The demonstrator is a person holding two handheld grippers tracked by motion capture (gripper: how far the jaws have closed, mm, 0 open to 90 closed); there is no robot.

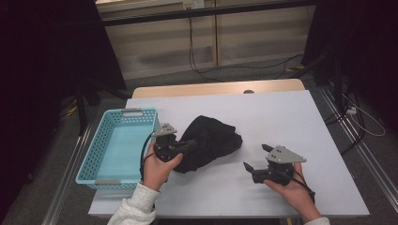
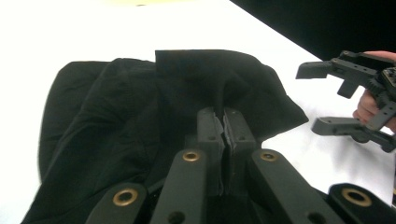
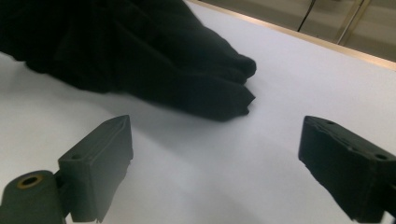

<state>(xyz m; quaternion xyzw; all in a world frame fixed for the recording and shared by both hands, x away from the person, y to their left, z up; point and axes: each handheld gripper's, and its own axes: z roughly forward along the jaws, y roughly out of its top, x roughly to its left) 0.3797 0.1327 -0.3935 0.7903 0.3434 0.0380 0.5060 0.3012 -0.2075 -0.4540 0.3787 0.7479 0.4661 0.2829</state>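
The table (image 1: pixel 291 122) was the largest thing in view, a white top that carried everything else, with a wooden edge showing along its far side. At its left end stood a light blue basket (image 1: pixel 94 157) with perforated walls, its inside bare.

Just right of the basket, near the middle of the table, lay a black cloth (image 1: pixel 213 140), bunched into a loose heap with folds running across it. In the left gripper view the cloth (image 2: pixel 116 121) spread wide across the white surface, one fold drawn up toward the camera. In the right gripper view its near corner (image 3: pixel 205 88) rested flat on the table, apart from the black jaws in the foreground.

The left tongs (image 1: pixel 187 145) sat at the cloth's left edge, between the basket and the heap, gripped in the person's left hand (image 1: pixel 157 171). Seen from their own camera, the left tongs (image 2: pixel 224 122) were closed tight, the two jaws pressed together with a pinch of the black cloth caught between them.

The right tongs (image 1: pixel 253 157) hung low over bare table to the right of the cloth, held by the right hand (image 1: pixel 288 190). From their own camera the right tongs (image 3: pixel 215 154) stood wide apart with nothing between the jaws, pointing at the cloth's corner without touching it.
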